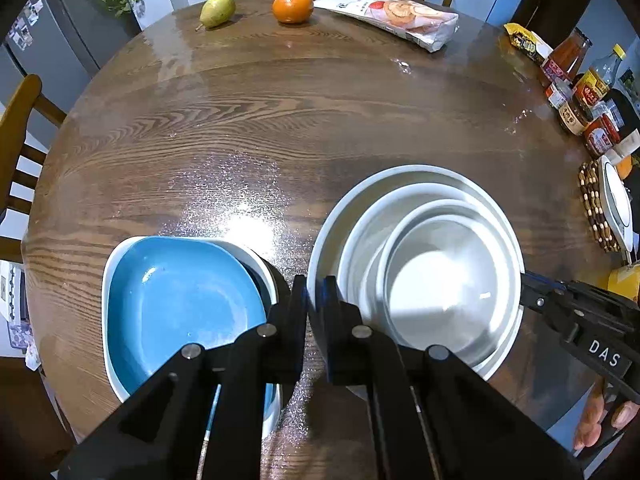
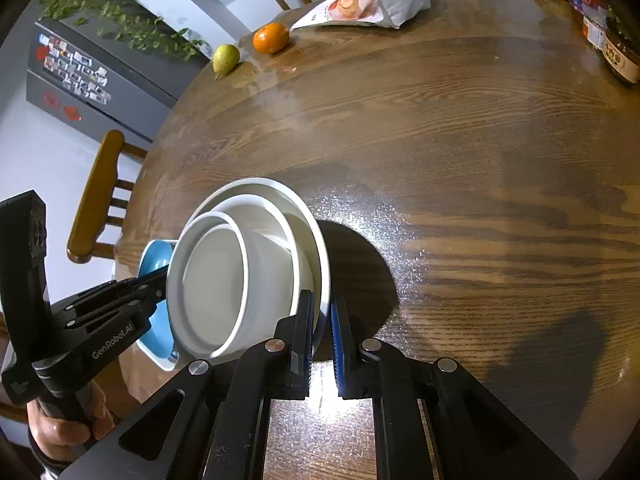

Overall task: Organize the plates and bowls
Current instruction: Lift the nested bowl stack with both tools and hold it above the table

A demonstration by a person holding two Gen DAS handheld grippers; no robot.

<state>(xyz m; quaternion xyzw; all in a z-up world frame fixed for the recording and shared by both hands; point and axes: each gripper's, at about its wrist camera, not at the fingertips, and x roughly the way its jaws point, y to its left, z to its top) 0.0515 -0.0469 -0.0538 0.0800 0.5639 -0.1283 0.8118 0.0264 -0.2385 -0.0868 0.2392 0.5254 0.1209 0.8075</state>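
Both wrist views look steeply down, close on the shared white bowls [image 1: 432, 280].

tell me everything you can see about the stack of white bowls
The stack of white bowls is three glossy, ceramic-looking round bowls nested upright, the smallest inside. It sits on the wooden table just right of the blue plate. The left gripper is shut on the outer rim's left side, and the right gripper is shut on the opposite side. All the bowls look empty.

Round wooden table [image 1: 280, 112], wooden chairs [image 2: 100, 196], grey fridge [image 2: 92, 84]
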